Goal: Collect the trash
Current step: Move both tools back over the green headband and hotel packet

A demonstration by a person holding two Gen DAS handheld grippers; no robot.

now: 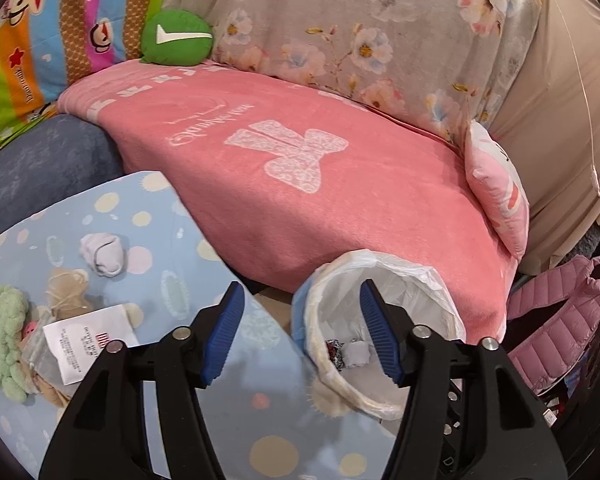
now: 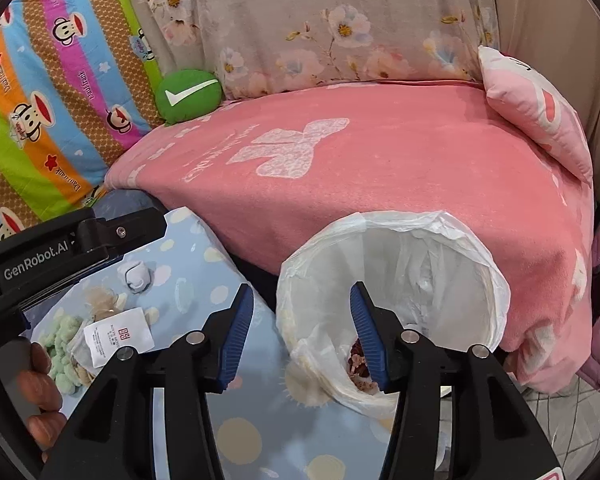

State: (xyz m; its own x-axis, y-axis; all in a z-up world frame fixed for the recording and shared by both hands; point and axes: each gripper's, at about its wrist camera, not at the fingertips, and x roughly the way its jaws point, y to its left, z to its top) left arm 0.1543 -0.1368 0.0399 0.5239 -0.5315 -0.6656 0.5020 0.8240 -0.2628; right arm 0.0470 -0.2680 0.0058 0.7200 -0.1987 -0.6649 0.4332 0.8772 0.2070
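With both the left gripper (image 1: pixel 302 334) and right gripper (image 2: pixel 302 336) spread wide and empty over the lined bin (image 1: pixel 432 276) at lower centre, the crumpled tissue (image 1: pixel 102 254) at middle left should be approached squarely and pinched at its bulk.

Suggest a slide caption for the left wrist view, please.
Open left gripper above lined trash bin, crumpled tissue waiting.

Bin liner (image 2: pixel 440 264): thin crinkly white plastic (slightly glossy). Blanket (image 1: pixel 340 200): fuzzy pink cloth. Packet (image 1: pixel 88 340): matt paper.
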